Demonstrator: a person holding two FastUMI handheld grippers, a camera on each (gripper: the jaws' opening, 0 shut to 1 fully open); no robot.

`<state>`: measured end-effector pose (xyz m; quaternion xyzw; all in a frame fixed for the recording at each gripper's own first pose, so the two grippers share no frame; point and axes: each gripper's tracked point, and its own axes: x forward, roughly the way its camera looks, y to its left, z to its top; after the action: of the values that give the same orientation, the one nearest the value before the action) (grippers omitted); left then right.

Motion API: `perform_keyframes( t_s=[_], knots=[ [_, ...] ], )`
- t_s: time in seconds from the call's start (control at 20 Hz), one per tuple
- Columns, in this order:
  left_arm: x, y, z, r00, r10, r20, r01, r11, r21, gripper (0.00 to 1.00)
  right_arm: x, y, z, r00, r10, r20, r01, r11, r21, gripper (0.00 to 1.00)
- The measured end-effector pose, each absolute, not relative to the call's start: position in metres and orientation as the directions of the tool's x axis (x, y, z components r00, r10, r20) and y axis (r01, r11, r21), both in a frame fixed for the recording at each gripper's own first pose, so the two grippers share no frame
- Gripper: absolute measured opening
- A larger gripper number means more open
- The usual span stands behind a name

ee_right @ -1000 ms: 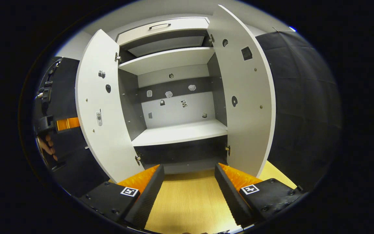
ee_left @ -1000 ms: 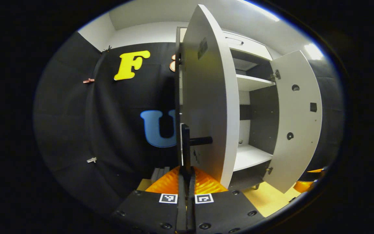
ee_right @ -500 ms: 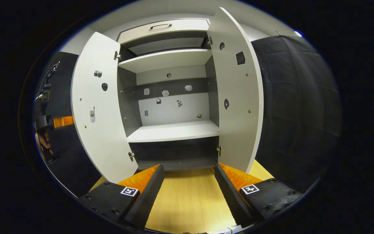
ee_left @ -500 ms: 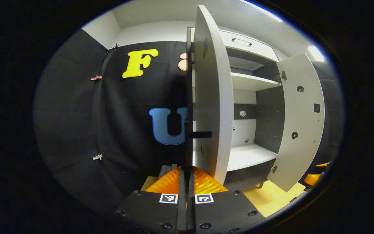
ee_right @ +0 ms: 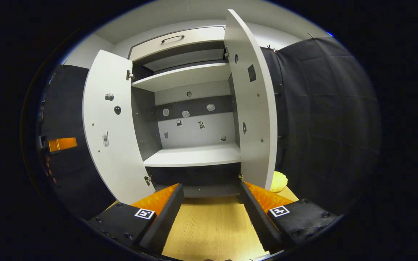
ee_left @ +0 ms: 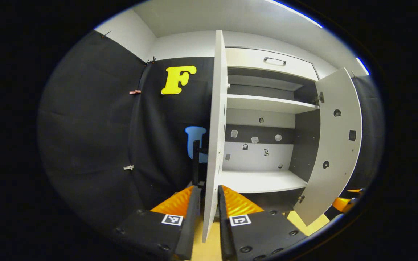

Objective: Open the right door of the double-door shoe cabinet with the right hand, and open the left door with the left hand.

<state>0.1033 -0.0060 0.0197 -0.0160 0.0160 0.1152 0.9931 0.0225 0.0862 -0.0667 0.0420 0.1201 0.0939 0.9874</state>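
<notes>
left gripper: fingers just let go of handle, now straddle left door edge | right gripper: released, empty | right door open too | pretty much done

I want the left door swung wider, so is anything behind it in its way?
Nothing visible does. In the left gripper view the left door stands edge-on between the left gripper's parted fingers. Its handle faces the black cloth wall, with no object seen in the gap.
</notes>
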Motion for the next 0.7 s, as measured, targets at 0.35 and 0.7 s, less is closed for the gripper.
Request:
perform_keyframes(
  t_s=[0.35,0.7],
  knots=[
    [0.078,-0.089,0.006,0.98,0.194,-0.048,-0.194,0.981,-0.009,0.96,0.022,0.059,-0.036,0.955,0.244,-0.169,-0.221,0.965,0.144,0.98],
    [0.077,-0.111,0.009,0.99,0.14,-0.014,-0.14,0.99,0.001,0.97,0.012,0.067,-0.032,0.953,0.256,-0.161,-0.231,0.96,0.158,0.98]
  ],
)
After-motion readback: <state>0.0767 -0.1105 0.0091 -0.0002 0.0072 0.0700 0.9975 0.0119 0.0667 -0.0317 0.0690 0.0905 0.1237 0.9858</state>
